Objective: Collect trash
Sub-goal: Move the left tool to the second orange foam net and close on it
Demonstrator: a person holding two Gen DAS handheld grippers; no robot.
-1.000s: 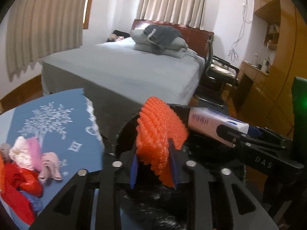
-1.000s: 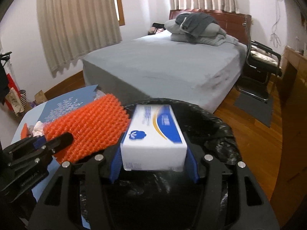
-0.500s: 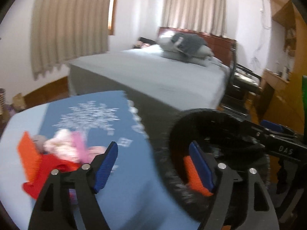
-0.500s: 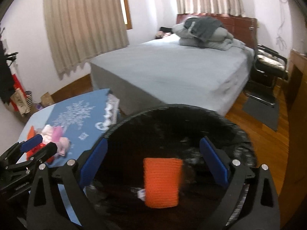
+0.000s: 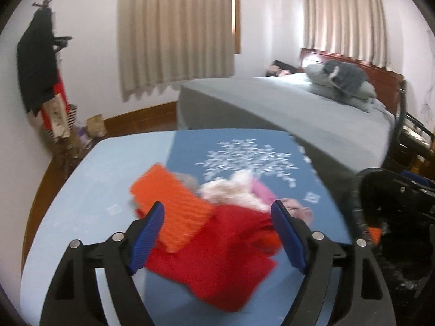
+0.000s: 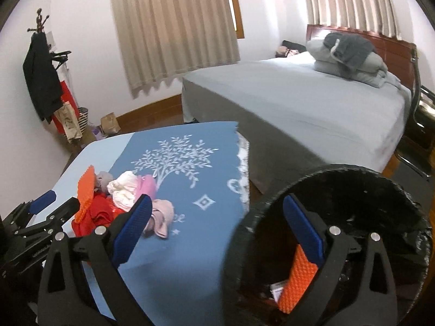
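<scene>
The trash pile (image 5: 217, 217) lies on the blue table, at about six o'clock from the white tree print on the tablecloth (image 6: 174, 160): an orange textured foam sheet (image 5: 174, 206), a red crumpled wrapper (image 5: 217, 258), a white-and-pink crumpled wad (image 6: 127, 187) and a pale pink scrap (image 6: 161, 216). The left gripper (image 5: 217, 233) hangs over this pile with its blue-padded jaws wide apart, having just opened; the foam sheet and red wrapper show between them, but the pads press on nothing. The right gripper (image 6: 217, 231) also stands wide apart and empty after just opening, its left finger over the cloth's edge and its right finger over the black-lined trash bin (image 6: 353, 179). Inside the bin, at five o'clock in the right wrist view, rests another orange foam piece (image 6: 300, 279) beside a small white box. The bin stands just beside the table's right edge. Beyond, at twelve to two o'clock, is a grey bed (image 6: 299, 95) with folded bedding, and at ten o'clock a coat rack (image 5: 40, 62).
</scene>
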